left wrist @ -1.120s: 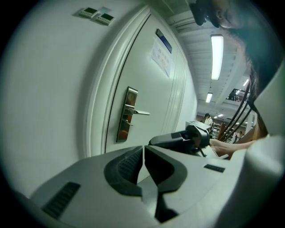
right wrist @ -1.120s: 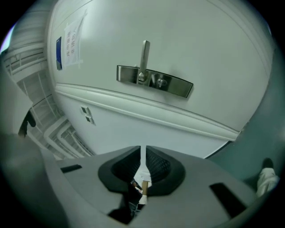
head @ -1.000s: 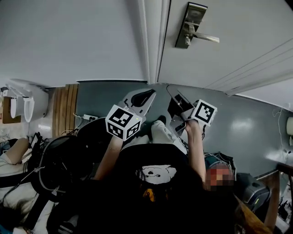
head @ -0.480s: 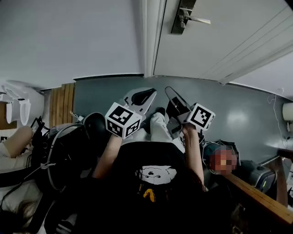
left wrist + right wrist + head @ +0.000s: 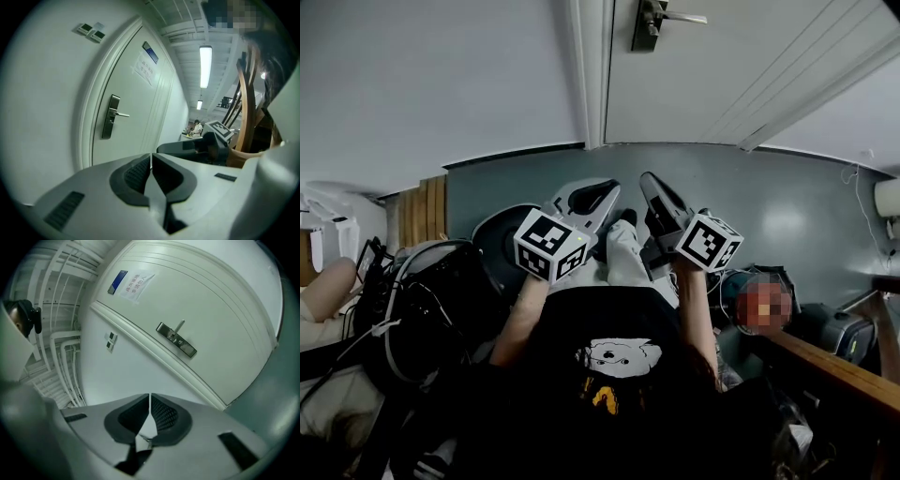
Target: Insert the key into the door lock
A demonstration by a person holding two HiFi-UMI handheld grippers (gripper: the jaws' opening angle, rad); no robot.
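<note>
The left gripper (image 5: 151, 157) is seen fully closed, its ribbed pads pressed together at the tips with nothing between them. The right gripper (image 5: 149, 397) is likewise drawn in to a hairline slit. Only a small bright sliver is glimpsed low between its pads, too small to be named, and no key can be made out. In the head view both grippers are held side by side in front of the person's torso, pointed towards the door (image 5: 140, 108). The door lock (image 5: 110, 123) is mounted on that door, well apart from both grippers — up and to the left of the left gripper's tips, above and slightly right of the right gripper's. In the left gripper view its plate is set upright, long axis vertical, with the lever turned out level to the right, away from the door frame (image 5: 86, 131). In the right gripper view the plate is shown slanting from upper left to lower right.
</note>
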